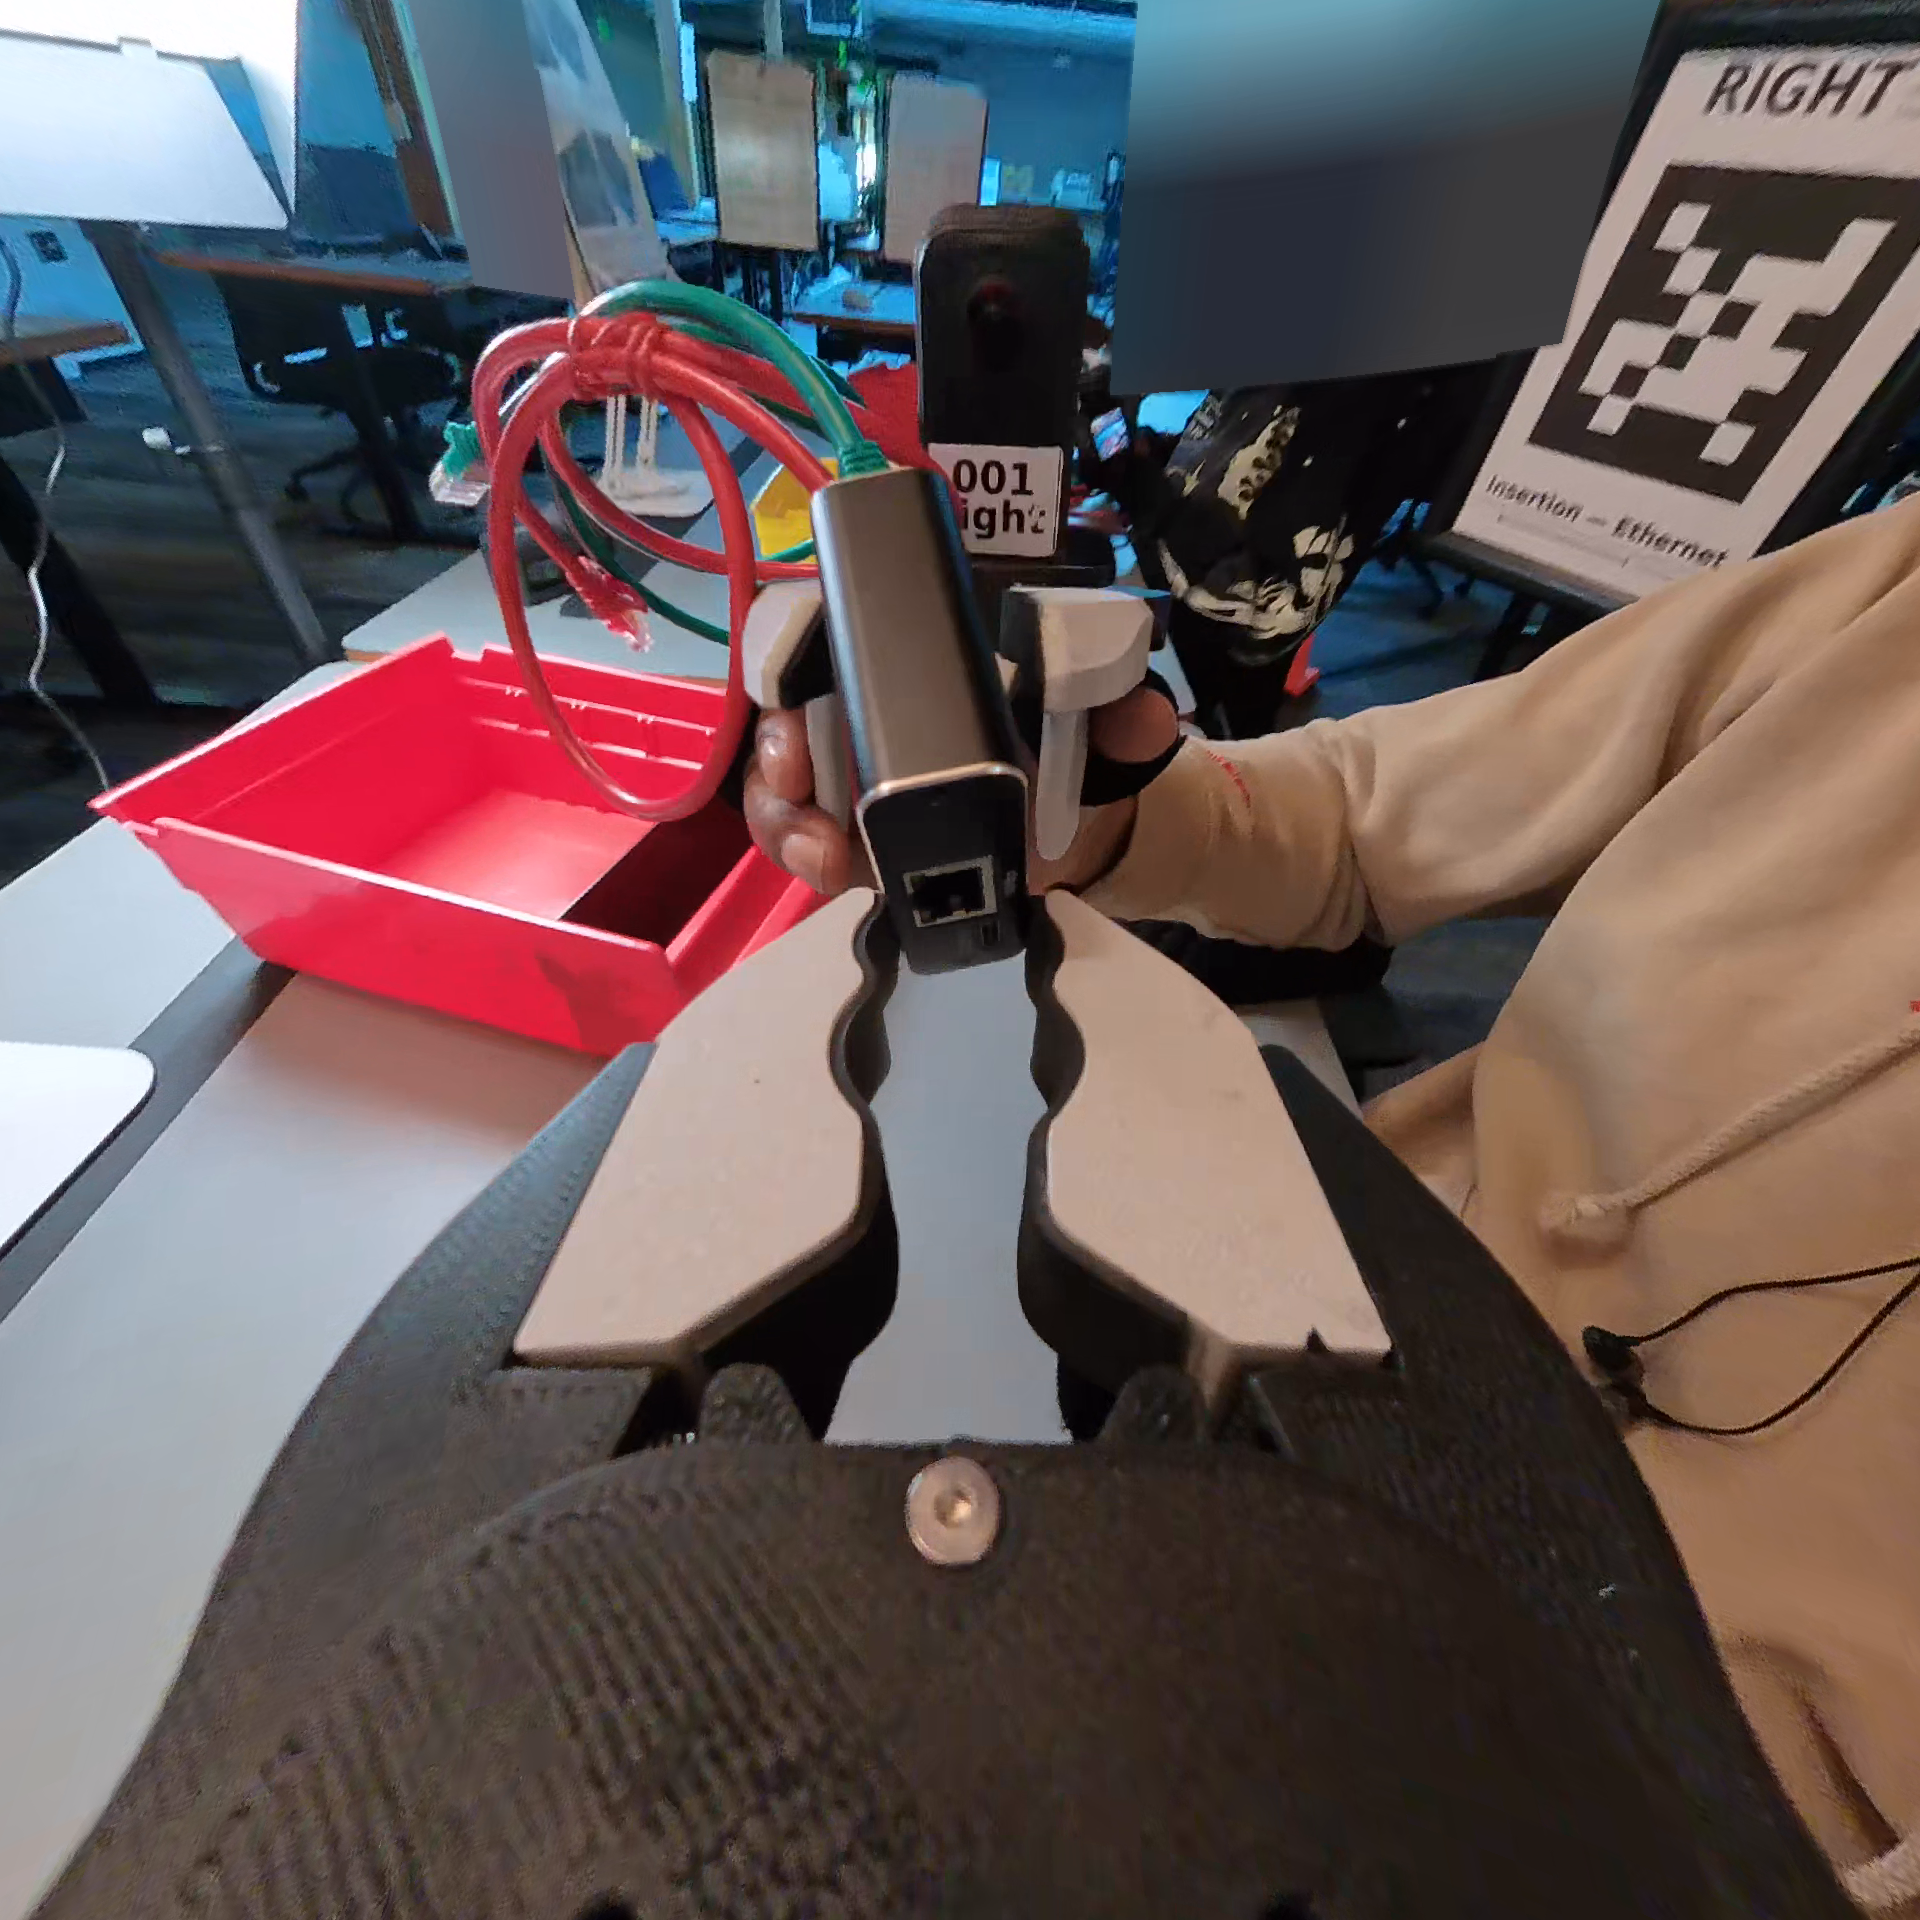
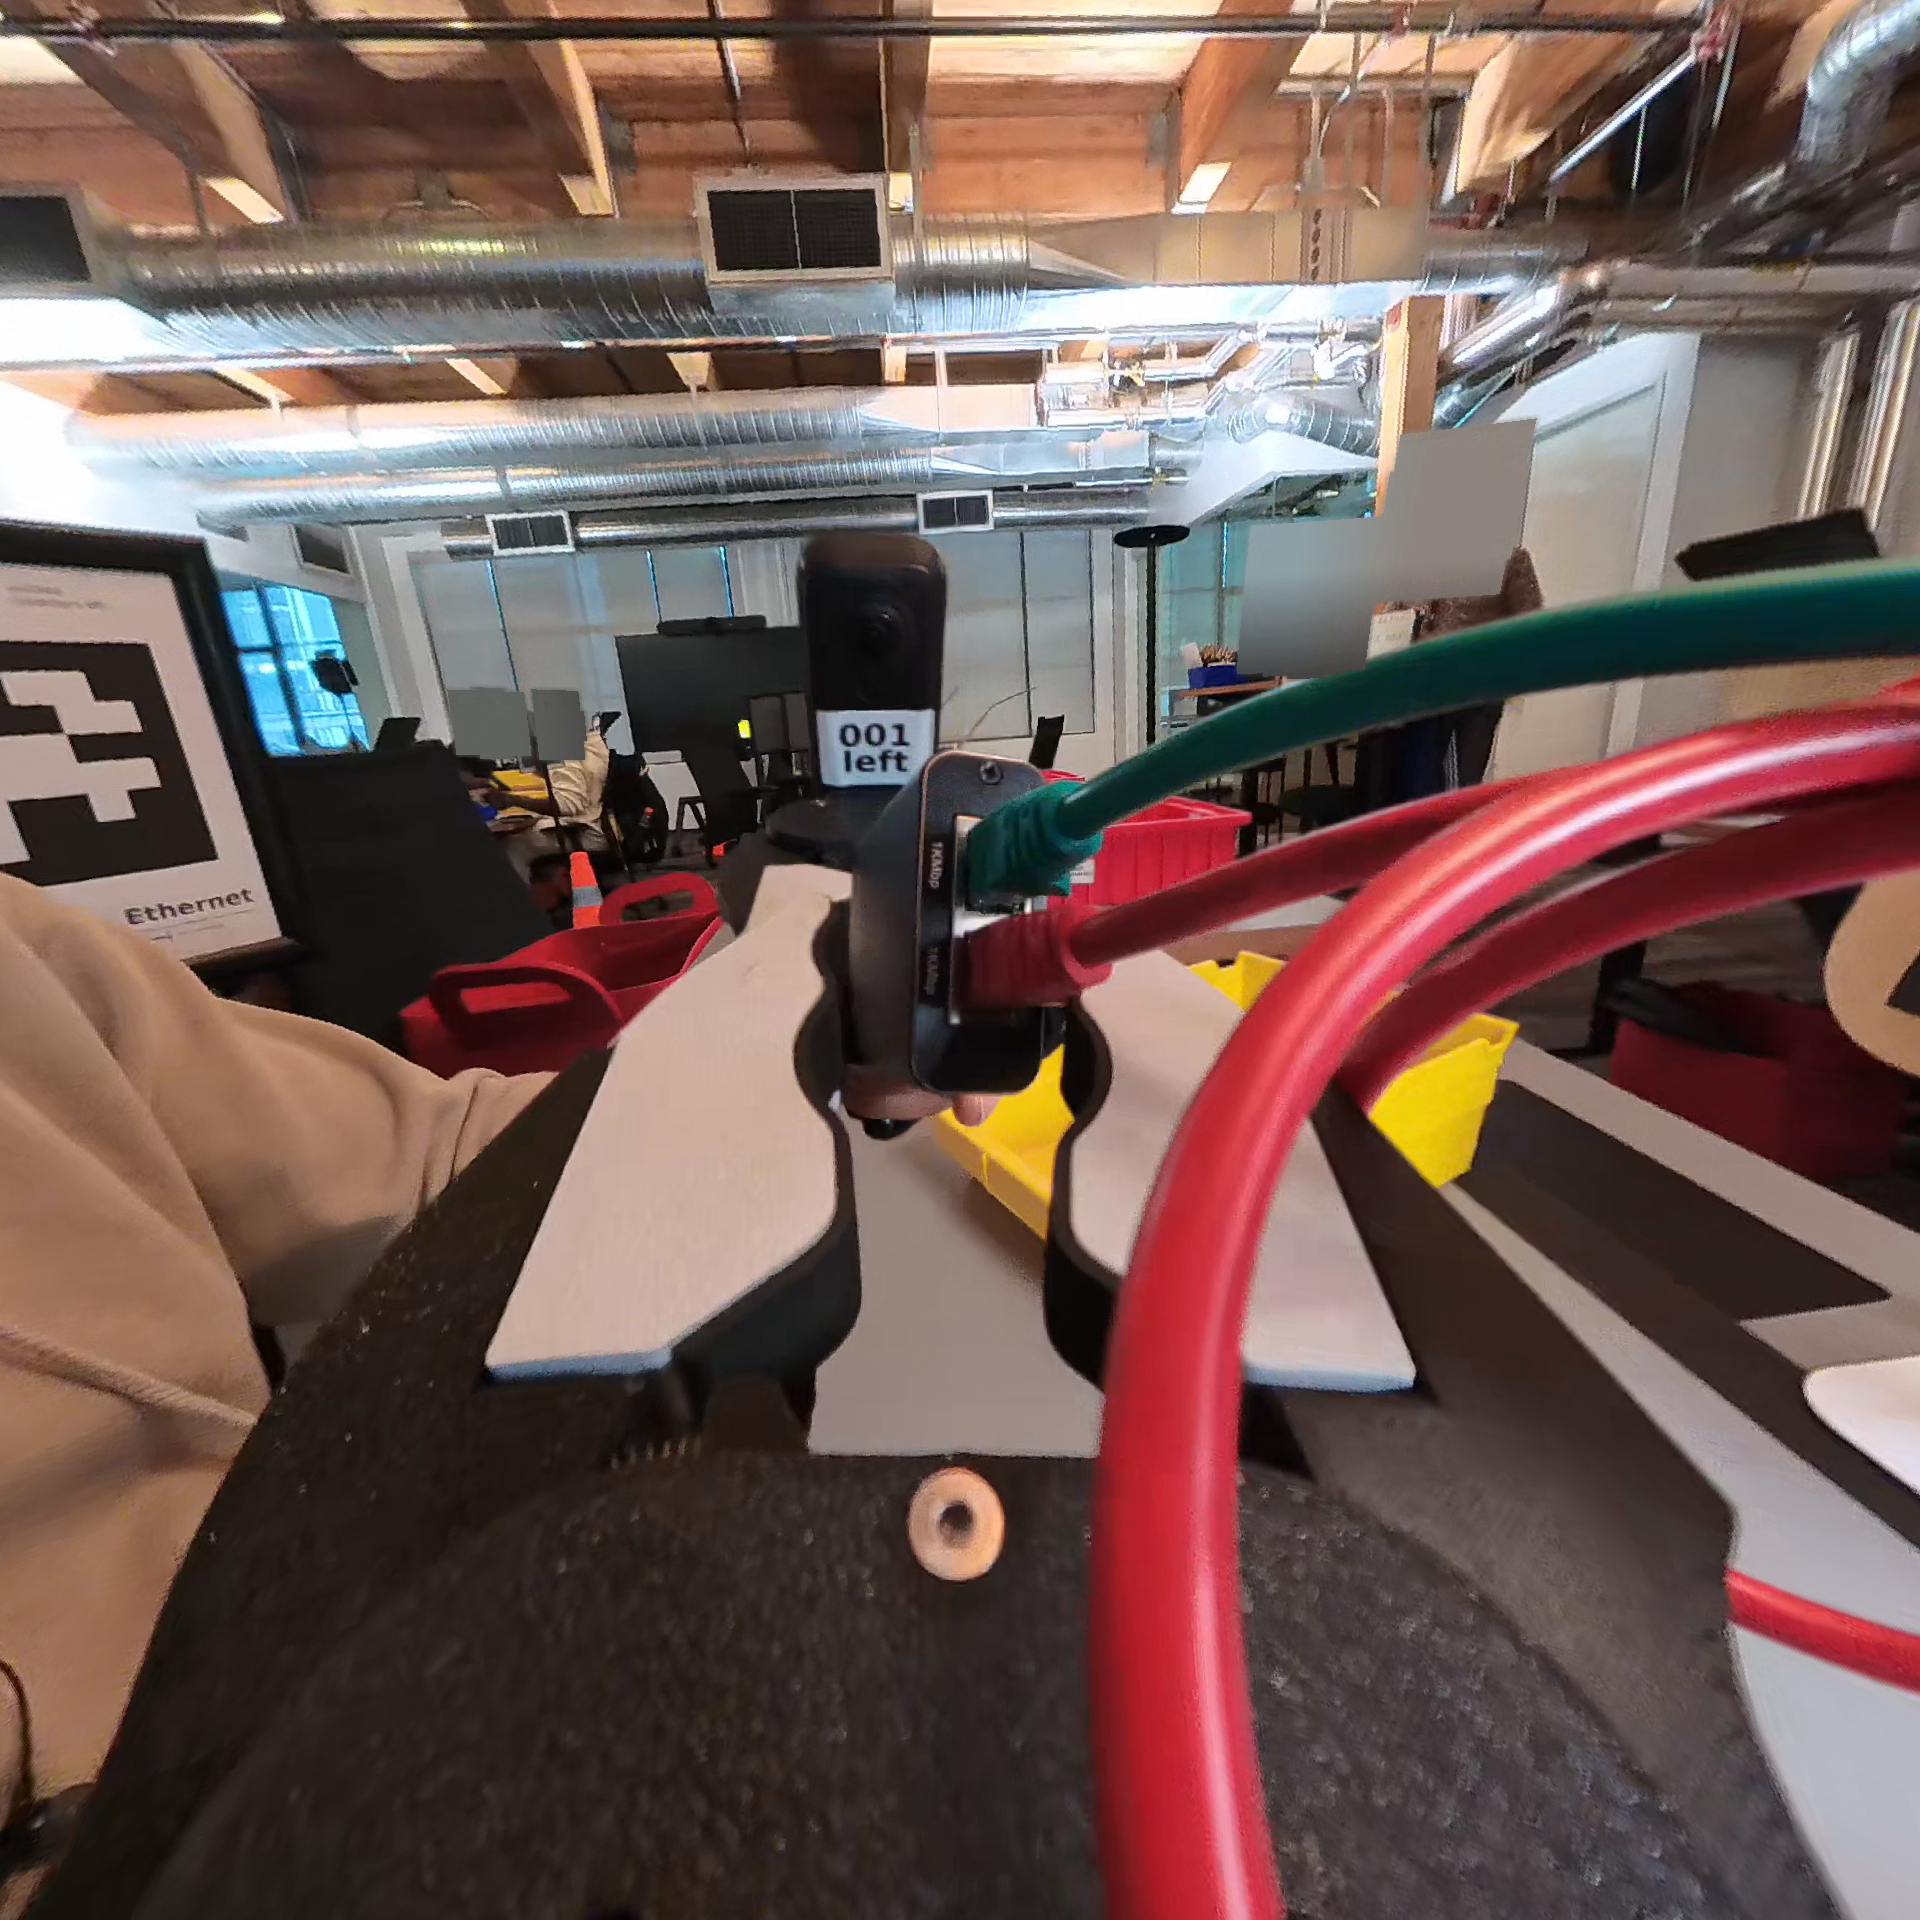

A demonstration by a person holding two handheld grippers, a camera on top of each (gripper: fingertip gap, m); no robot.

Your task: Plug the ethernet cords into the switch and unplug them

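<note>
The grey table (image 1: 156,1299) fills the lower left of the left wrist view, with a red tray (image 1: 416,831) on it at about 9 o'clock from the picture's centre; the right wrist view shows a yellow bin (image 2: 1444,1091) at 4 o'clock from the switch. The left gripper (image 1: 951,920) is closed most of the way, its tips pressing both sides of the near end of the switch (image 1: 914,665), which is held clear of the table and points away toward 12 o'clock. The right gripper (image 1: 951,639) faces it from the far side, its fingers (image 1: 779,644) flanking the switch's body; whether they clamp it or only stand beside it cannot be told from either view. The red cord (image 1: 727,582) loops out toward 10 o'clock, knotted together with the green cord (image 1: 790,353) at the top. In the right wrist view the green plug (image 2: 1023,842) sits in the upper port and the red plug (image 2: 1023,961) in the port just below, at 6 o'clock from it, both apparently fully seated. The cords' other ends hang free: a green one (image 1: 457,473) at 9 o'clock and a red one (image 1: 613,613) below it. The port (image 1: 945,894) facing the left camera is empty. The plugging half therefore looks done, at least for these two ports, and the unplugging of both cords is still to do.
</note>
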